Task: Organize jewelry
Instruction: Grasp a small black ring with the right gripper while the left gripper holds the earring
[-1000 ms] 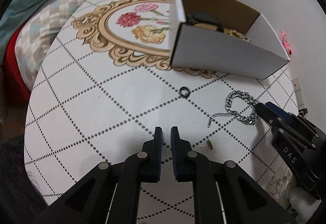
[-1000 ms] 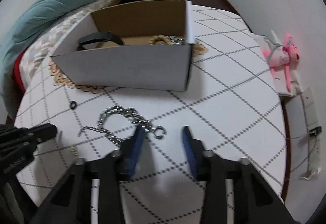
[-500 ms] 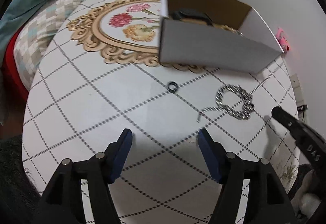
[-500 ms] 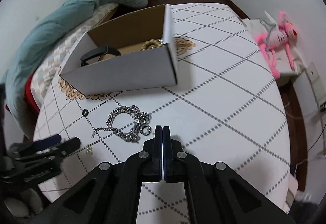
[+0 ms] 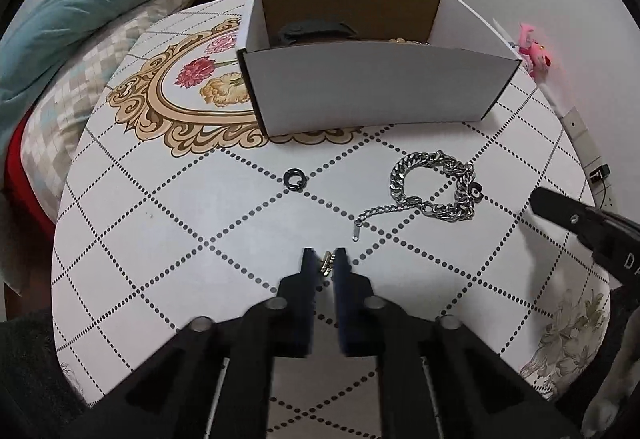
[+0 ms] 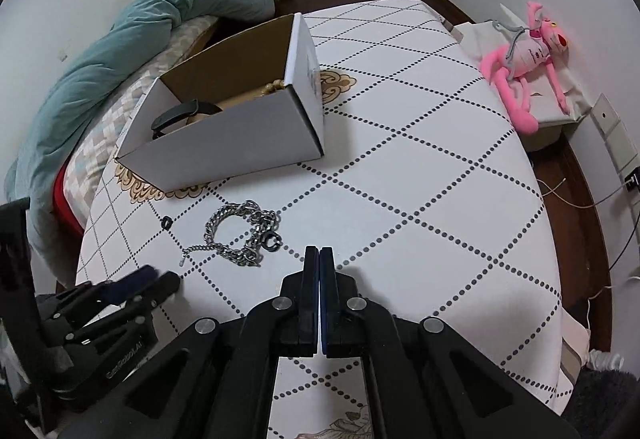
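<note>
On right hand-held gripper (image 5: 538,201): "D…" lettering

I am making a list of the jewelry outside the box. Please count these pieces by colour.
Silver: 1, the chain bracelet
Black: 2, one ring alone, one ring beside the bracelet
Gold: 1, the small stud in the left claw
Total: 4
</note>
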A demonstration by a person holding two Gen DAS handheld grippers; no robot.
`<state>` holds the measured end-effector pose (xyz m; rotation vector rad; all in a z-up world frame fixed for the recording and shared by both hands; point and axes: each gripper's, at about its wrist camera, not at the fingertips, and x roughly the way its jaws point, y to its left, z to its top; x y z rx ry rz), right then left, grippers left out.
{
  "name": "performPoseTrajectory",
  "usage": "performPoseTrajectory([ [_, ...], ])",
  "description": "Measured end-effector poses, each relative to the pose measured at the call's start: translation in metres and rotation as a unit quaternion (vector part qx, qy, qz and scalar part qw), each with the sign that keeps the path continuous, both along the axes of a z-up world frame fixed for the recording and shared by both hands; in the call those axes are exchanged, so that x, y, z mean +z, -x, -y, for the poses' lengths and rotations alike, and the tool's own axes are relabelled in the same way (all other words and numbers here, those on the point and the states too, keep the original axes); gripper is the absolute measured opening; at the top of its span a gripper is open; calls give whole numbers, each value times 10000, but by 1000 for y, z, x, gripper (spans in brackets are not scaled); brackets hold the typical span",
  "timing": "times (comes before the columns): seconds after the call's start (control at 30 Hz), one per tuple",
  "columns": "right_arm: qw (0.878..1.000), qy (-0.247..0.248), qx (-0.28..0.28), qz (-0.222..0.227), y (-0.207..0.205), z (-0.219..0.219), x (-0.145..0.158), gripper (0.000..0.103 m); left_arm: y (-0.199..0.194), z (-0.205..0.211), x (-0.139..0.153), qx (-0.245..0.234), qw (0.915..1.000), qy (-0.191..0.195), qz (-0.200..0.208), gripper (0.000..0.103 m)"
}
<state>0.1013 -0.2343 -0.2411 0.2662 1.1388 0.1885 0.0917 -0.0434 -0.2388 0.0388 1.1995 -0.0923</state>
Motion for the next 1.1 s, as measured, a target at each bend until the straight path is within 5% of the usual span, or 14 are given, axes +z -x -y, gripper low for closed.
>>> performPoseTrajectory([
  [0.13, 9995, 80, 303, -71, -7, -13, -4, 1, -4, -15, 2, 203, 9996, 198, -83, 3],
  [0.4, 9949, 612, 801, 70, -17, -42, -14, 24, -6, -41, 11, 574, 9977, 357, -49, 3],
  [0.77, 9831, 1387, 1153, 317, -19, -70, -14, 24, -7, -47, 13, 657, 9969, 419, -52, 3],
  [0.8, 9832, 1392, 1139, 322, -19, -70, -14, 13, -7, -48, 14, 665, 9968, 431, -48, 3],
  [1.1, 9982, 420, 409, 100, -5, -35, 1, 13, -2, -74, 31, 925, 9925, 800, -24, 3],
])
